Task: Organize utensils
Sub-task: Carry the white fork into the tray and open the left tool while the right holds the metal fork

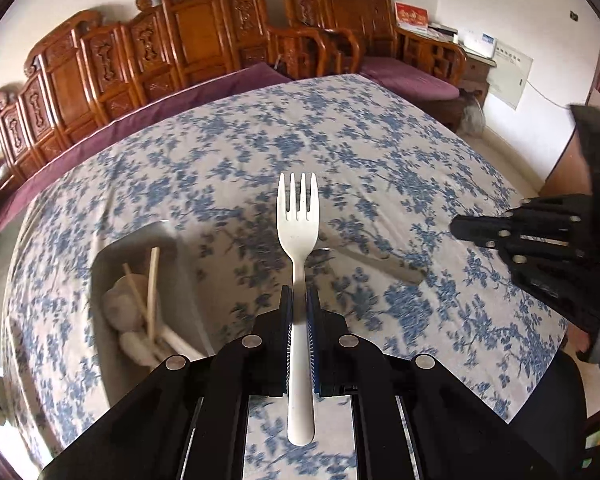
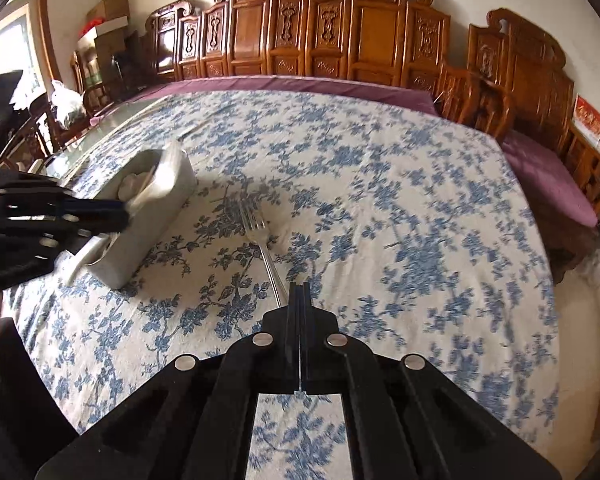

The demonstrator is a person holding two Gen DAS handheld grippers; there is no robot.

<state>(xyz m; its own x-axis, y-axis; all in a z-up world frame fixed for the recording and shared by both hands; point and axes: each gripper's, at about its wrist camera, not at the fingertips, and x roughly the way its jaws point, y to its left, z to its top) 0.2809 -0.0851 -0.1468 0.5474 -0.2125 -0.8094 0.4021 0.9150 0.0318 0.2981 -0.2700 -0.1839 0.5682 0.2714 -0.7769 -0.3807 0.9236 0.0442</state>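
Left gripper [image 1: 299,300] pinching a white plastic fork [image 1: 299,248] by its handle, tines pointing to 12 o'clock, handle end sticking back between the gripper arms. Fork held above the worktop [image 1: 380,152], which is covered in a blue-floral cloth.

Grey utensil tray [image 1: 100,280] sits at 9 o'clock of the gripped fork in the left wrist view, motion-blurred; inside it white spoons [image 1: 128,344] and pale chopsticks [image 1: 153,292] lying crossed. In the right wrist view the same tray [image 2: 172,200] lies at 10 o'clock, with the left gripper [image 2: 122,210] over its near end.

Metal fork [image 2: 260,240] lies flat on the cloth, tines toward 11 o'clock, handle running down to the right gripper [image 2: 300,292]. Right gripper fingers pressed together, nothing visible between them; its tip is just over the handle end, contact cannot be told. In the left wrist view the metal fork [image 1: 380,260] shows blurred at 3 o'clock of the white fork, the right gripper [image 1: 460,228] near its handle end.

Carved wooden chairs [image 2: 360,32] line the far side at 12 o'clock, purple cushion [image 2: 548,176] at 3 o'clock.
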